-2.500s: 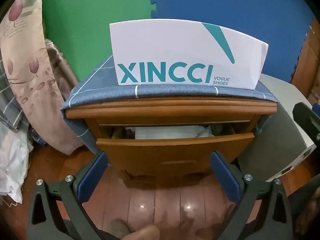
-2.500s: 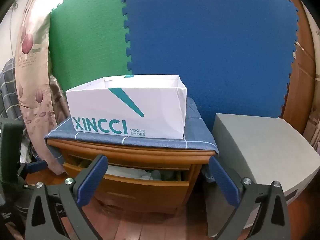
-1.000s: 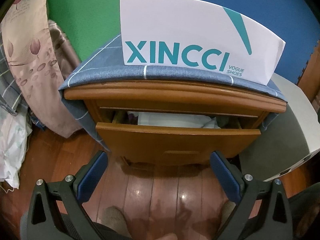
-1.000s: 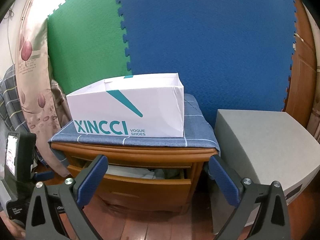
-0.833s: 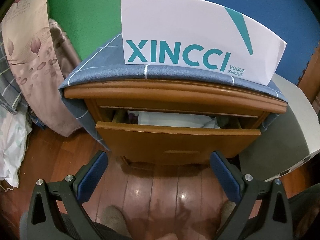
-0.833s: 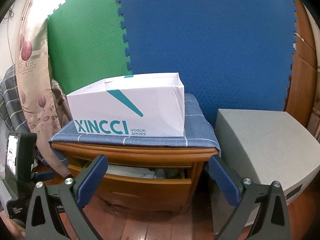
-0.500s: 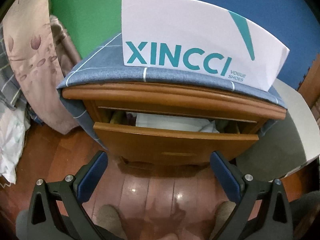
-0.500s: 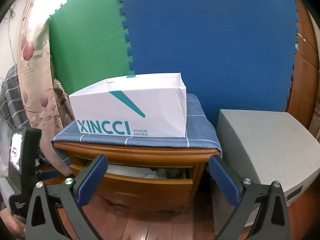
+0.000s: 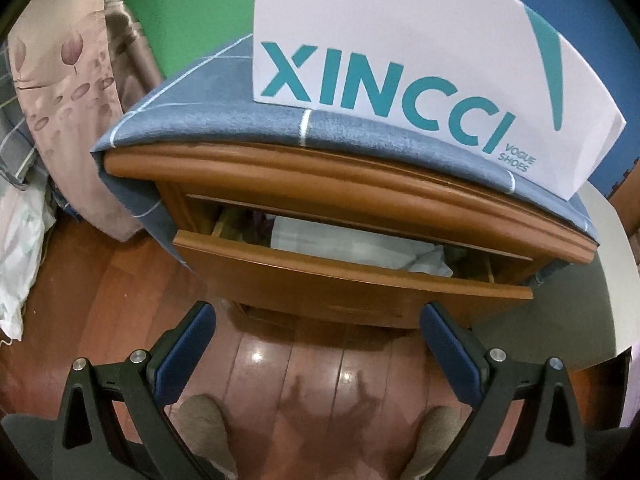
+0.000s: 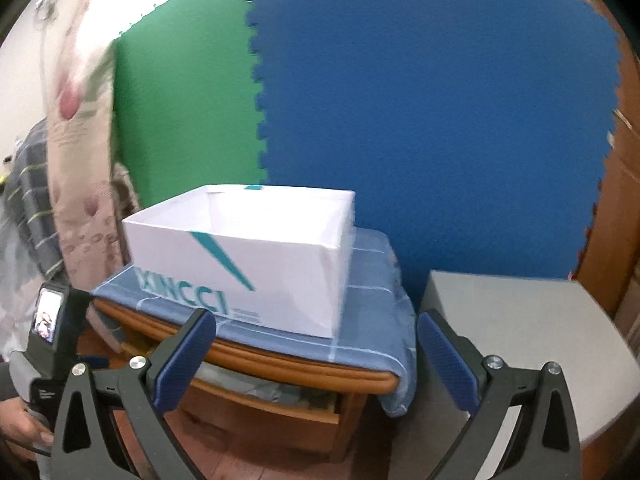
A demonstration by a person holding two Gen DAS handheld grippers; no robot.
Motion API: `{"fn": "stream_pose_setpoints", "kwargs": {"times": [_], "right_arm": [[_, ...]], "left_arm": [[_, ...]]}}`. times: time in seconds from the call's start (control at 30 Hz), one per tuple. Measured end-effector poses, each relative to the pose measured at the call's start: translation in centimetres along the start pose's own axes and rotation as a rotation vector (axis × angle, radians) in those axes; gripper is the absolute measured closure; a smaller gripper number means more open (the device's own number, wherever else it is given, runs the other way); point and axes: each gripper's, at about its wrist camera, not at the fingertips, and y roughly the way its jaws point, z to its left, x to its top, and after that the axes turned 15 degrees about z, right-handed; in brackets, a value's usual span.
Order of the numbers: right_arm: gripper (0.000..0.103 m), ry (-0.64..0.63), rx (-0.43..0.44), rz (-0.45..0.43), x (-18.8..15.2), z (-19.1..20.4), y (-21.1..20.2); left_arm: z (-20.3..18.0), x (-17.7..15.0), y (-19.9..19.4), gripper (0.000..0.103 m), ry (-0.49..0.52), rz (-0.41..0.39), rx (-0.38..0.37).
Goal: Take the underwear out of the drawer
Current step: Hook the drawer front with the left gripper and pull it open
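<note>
1. At the far left a floral curtain [image 9: 68, 92] hangs to the wooden floor [image 9: 100, 288], with pale bedding [image 9: 20, 264] bunched beside it.
2. One wooden nightstand [image 9: 360, 184] stands in the middle, a blue checked cloth [image 9: 192, 108] draped over its top.
3. On the cloth sits one open white shoebox [image 9: 400, 32], printed in teal "XINCCI" with small "VOGUE SHOES" at its right end.
4. Its one drawer [image 9: 340, 276] is part-open; white folded fabric [image 9: 348, 246], presumably the underwear, lies inside, partly hidden by the overhanging top.
5. The left gripper [image 9: 318, 344] hangs low before the drawer front, its fingers spread wide and empty.
6. The right gripper [image 10: 316, 350] points at the nightstand's right corner, also spread wide, holding nothing.
7. Right of the nightstand stands one grey box-like unit [image 10: 520, 340]; green and blue foam mats [image 10: 420, 100] cover the wall behind.
</note>
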Motion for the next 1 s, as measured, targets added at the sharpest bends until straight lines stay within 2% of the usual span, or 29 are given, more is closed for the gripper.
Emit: {"fn": "stream_pose_setpoints", "kwargs": {"times": [0.1, 0.27, 0.33, 0.53, 0.7, 0.93, 1.0], "right_arm": [[0.000, 0.059, 0.031, 0.054, -0.3, -1.2, 1.2], [0.000, 0.031, 0.021, 0.023, -0.7, -0.9, 1.3], [0.000, 0.011, 0.017, 0.037, -0.8, -0.5, 1.7], [0.000, 0.027, 0.044, 0.019, -0.6, -0.8, 1.4], [0.000, 0.042, 0.066, 0.039, -0.7, -1.2, 1.6], [0.000, 0.041, 0.081, 0.041, -0.6, -1.3, 1.6], [0.000, 0.044, 0.086, 0.046, -0.5, -1.4, 1.8]], "left_arm": [[-0.2, 0.5, 0.8, 0.002, -0.018, 0.018, -0.004], [0.8, 1.5, 2.2, 0.002, -0.131, 0.067, -0.084], [1.2, 1.7, 2.7, 0.002, -0.170, 0.083, -0.107], [1.8, 2.0, 4.4, 0.003, -0.249, 0.112, -0.138], [1.8, 2.6, 5.7, 0.004, -0.296, 0.133, -0.170], [3.2, 2.8, 8.9, 0.003, -0.465, 0.222, -0.225], [3.8, 2.7, 9.5, 0.002, -0.498, 0.226, -0.272]]}}
